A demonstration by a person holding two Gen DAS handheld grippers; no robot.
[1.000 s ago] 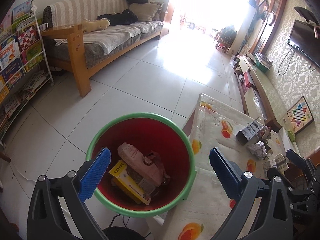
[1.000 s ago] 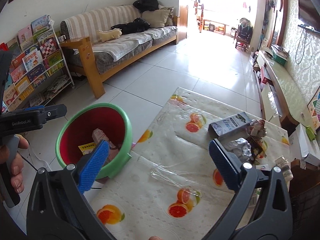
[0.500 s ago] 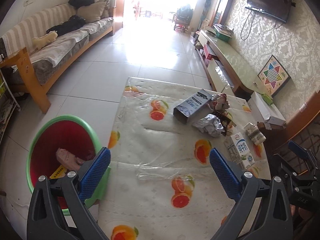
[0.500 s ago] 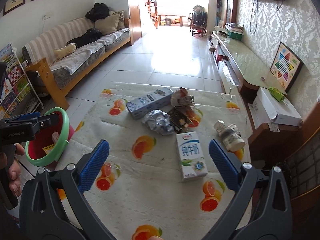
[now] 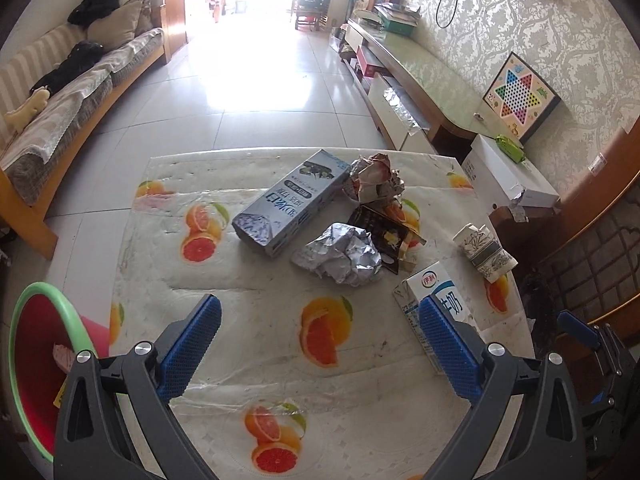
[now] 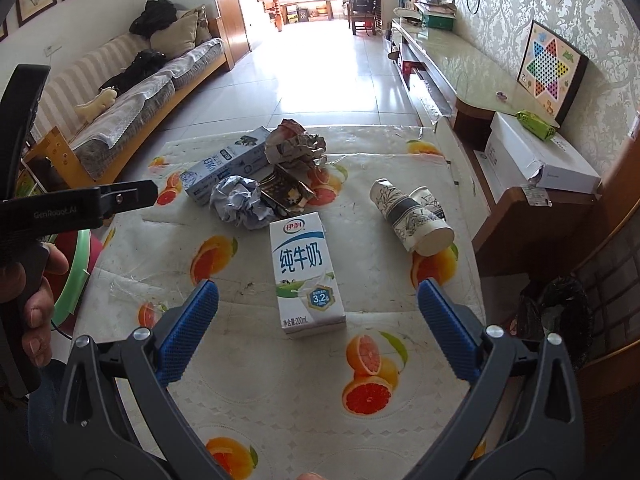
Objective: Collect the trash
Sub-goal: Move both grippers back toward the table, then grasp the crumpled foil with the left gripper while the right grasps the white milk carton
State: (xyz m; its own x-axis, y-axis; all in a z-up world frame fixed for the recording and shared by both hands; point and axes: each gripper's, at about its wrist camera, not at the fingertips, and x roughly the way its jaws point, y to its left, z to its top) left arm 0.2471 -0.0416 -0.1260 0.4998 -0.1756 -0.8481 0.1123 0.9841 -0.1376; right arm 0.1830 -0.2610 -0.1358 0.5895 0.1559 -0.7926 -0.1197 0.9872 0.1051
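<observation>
Trash lies on a table with an orange-print cloth (image 5: 240,280): a white milk carton (image 6: 306,276) lying flat, a grey-blue box (image 5: 292,208), a crumpled foil ball (image 5: 340,256), crumpled paper (image 5: 374,176), a dark wrapper (image 5: 384,232) and stacked paper cups (image 6: 412,216). My right gripper (image 6: 318,334) is open, just before the milk carton. My left gripper (image 5: 320,350) is open and empty above the cloth, the carton (image 5: 436,304) partly behind its right finger. The red bin with a green rim (image 5: 36,364) stands on the floor at the left.
A sofa (image 5: 60,108) runs along the left wall. A long TV cabinet (image 5: 420,80) and a white box (image 5: 508,172) stand to the right. A wooden chair (image 6: 560,280) stands at the table's right edge. The left hand and its gripper handle (image 6: 48,208) show at the left.
Both grippers have swung right, from the bin to the table. The trash pile has come closer, and the milk carton now lies between the right gripper's fingers.
</observation>
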